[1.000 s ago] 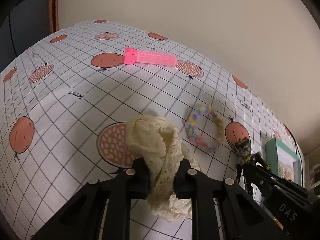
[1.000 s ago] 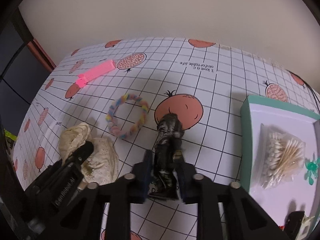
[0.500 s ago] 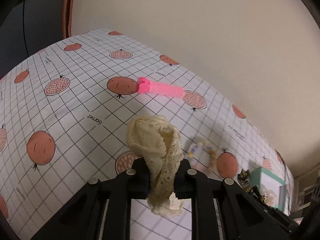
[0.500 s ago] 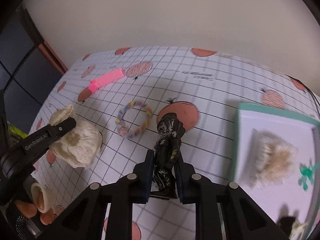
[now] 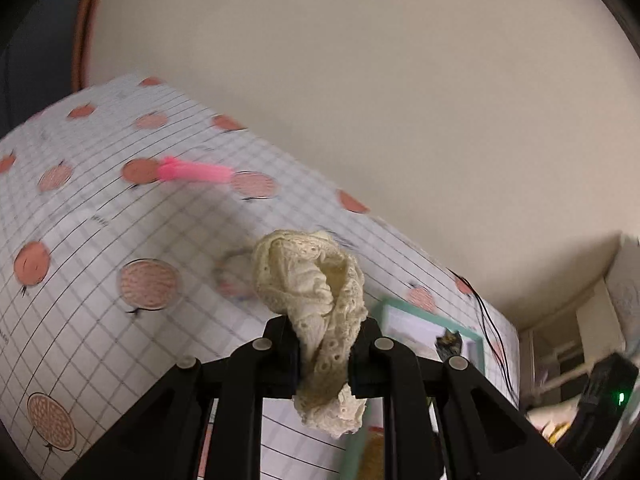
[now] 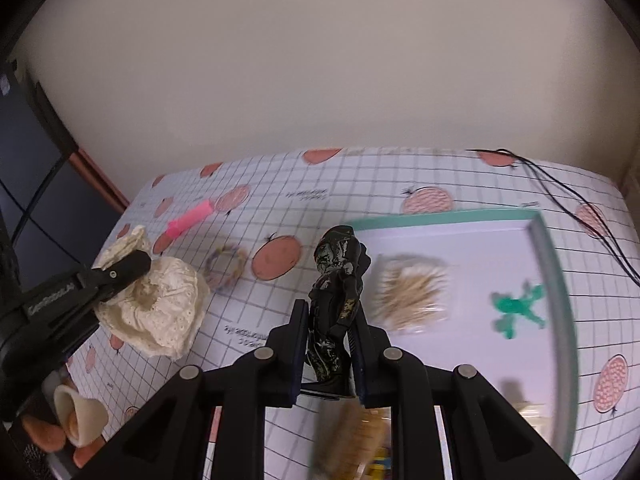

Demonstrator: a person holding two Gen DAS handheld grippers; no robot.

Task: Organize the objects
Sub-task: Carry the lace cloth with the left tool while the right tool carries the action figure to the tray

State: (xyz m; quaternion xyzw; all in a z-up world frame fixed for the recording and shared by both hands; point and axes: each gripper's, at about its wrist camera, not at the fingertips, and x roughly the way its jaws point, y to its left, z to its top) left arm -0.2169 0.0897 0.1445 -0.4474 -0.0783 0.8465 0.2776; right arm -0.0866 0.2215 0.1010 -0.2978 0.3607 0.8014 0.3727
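Observation:
My left gripper (image 5: 324, 354) is shut on a cream lace scrunchie (image 5: 316, 300), held up above the table; the same scrunchie (image 6: 160, 312) shows at the left of the right wrist view, clamped by the left gripper (image 6: 132, 266). A dark toy figure (image 6: 336, 300) stands upright between the jaws of my right gripper (image 6: 330, 350), which is shut on it, at the left edge of a teal-rimmed white tray (image 6: 554, 280). The tray (image 5: 384, 308) also shows behind the scrunchie in the left wrist view.
In the tray lie a bag of cotton swabs (image 6: 412, 296) and a green toy frog (image 6: 520, 308). A pink comb (image 6: 190, 220) and a pastel hair tie (image 6: 226, 264) rest on the fruit-print cloth (image 6: 360, 184). A black cable (image 6: 576, 208) runs at the right. A wall stands behind.
Both grippers have risen and swung right toward the tray, each keeping its object. The toy figure now stands at the tray's left edge; the scrunchie is higher off the cloth.

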